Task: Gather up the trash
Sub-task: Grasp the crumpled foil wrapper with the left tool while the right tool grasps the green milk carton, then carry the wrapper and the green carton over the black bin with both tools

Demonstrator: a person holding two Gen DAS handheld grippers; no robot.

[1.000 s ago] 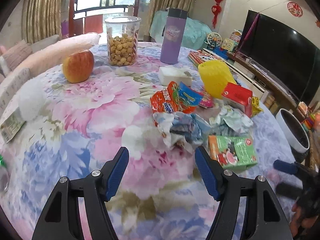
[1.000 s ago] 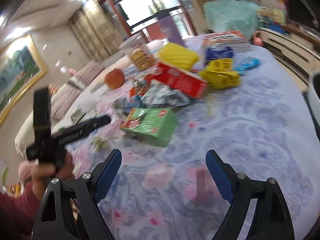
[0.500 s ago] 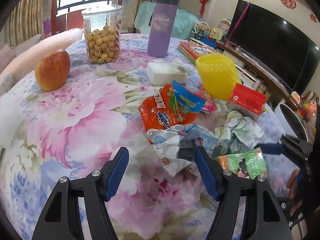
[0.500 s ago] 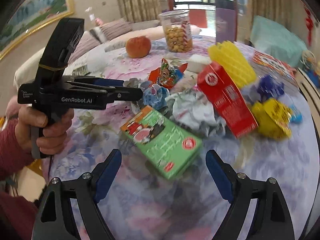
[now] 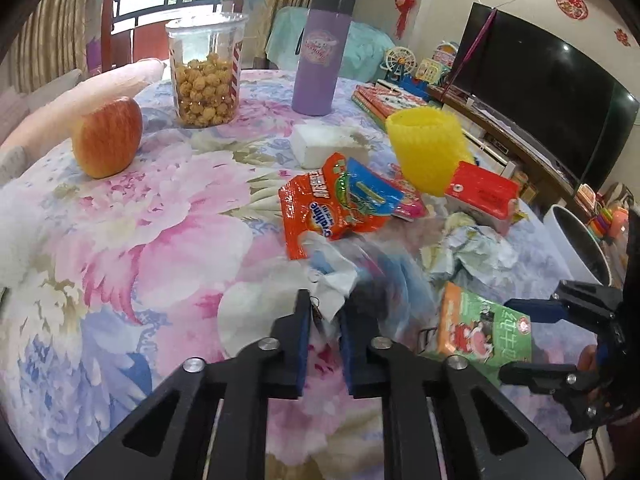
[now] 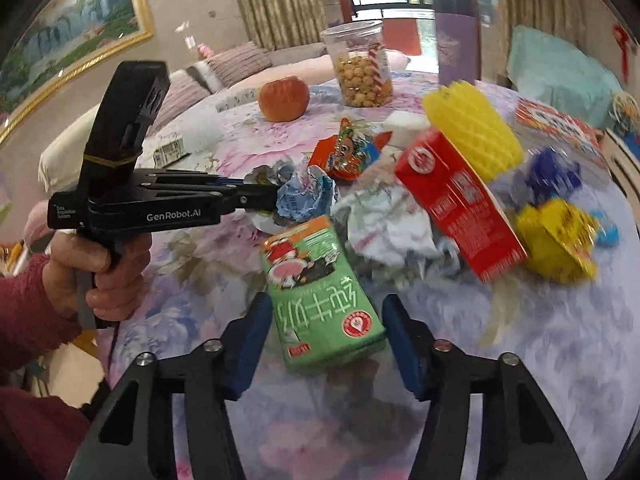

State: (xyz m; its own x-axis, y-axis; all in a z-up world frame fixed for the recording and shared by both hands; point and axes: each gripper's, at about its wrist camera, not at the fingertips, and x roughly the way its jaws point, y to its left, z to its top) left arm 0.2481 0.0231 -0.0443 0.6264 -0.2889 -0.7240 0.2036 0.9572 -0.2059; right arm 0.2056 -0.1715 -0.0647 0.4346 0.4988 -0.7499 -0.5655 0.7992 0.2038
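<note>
- Since 1 s ago: both grippers came in over the trash pile; L gripper (image 5: 323, 312) jaws just closed, now pinching the crumpled white-blue wrapper (image 5: 332, 276), just left of the green milk carton (image 6: 320, 292).
- R gripper (image 6: 322, 320) jaws just been closing, bracketing the carton; pad contact unclear.
- Risk: thin wrapper corner slips or tears on lift; carton skids if pads bite unevenly.
- Room: bare floral tablecloth (image 5: 120, 248) left of carton; red carton (image 6: 460, 208) and crumpled paper (image 6: 390, 228) crowd behind it.

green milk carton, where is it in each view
Left wrist: green milk carton lies lower right, between the right tool's fingers.
Right wrist: the carton lies lower centre, between that tool's blue pads.
Shared landmark: the red carton, beyond it in both views.
</note>
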